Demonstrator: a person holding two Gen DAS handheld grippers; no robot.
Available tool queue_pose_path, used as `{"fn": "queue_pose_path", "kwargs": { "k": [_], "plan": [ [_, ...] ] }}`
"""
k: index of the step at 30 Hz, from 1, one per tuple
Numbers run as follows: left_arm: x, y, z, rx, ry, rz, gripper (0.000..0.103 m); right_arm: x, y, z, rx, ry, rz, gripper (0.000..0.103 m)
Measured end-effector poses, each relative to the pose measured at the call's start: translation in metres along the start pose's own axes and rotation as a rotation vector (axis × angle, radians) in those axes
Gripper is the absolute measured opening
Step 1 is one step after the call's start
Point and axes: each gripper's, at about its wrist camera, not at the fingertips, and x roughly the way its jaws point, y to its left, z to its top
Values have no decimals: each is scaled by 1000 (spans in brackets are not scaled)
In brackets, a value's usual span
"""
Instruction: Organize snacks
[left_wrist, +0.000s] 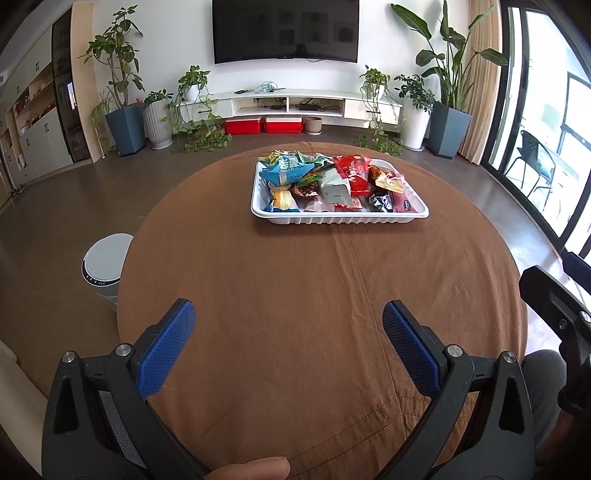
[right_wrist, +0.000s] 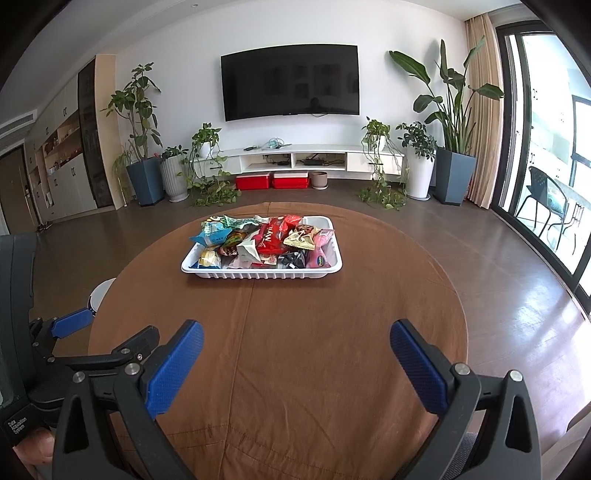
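**Snacks heaped in tray; both tools empty and held back**

Snack packets (left_wrist: 325, 181) lie piled in a white ribbed tray (left_wrist: 340, 220) on the far half of the round, brown-clothed worktop (left_wrist: 295, 314). The pile is loose and overlapping: a blue bag at the left, a red bag near the middle, a pink packet at the right edge, small dark ones at the front. No packet shows on the cloth outside the tray.

Left tool (left_wrist: 288, 332): blue fingers (left_wrist: 166, 347) wide apart, nothing between them, over the near edge of the worktop. Right tool (right_wrist: 295, 358): likewise apart and empty, just beside the left one, well short of the tray.

Judgement: the scene fits two stages. Either the packets are gathered into the tray and the job is closing, or they wait there to be sorted out. The pictures do not settle which. Any pick would need a long reach forward and a pinch on one thin, crinkly packet edge without dragging its neighbours
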Motion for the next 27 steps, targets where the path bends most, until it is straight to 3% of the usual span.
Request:
{"fn": "queue_pose_path", "kwargs": {
  "k": [22,27],
  "plan": [
    [1,0,-1,-2,0,1,103,0,0,0,-1,5,2,103],
    [2,-1,-4,-16,-6,-33,103,1,0,-7,1,15,3,103]
  ]
}}
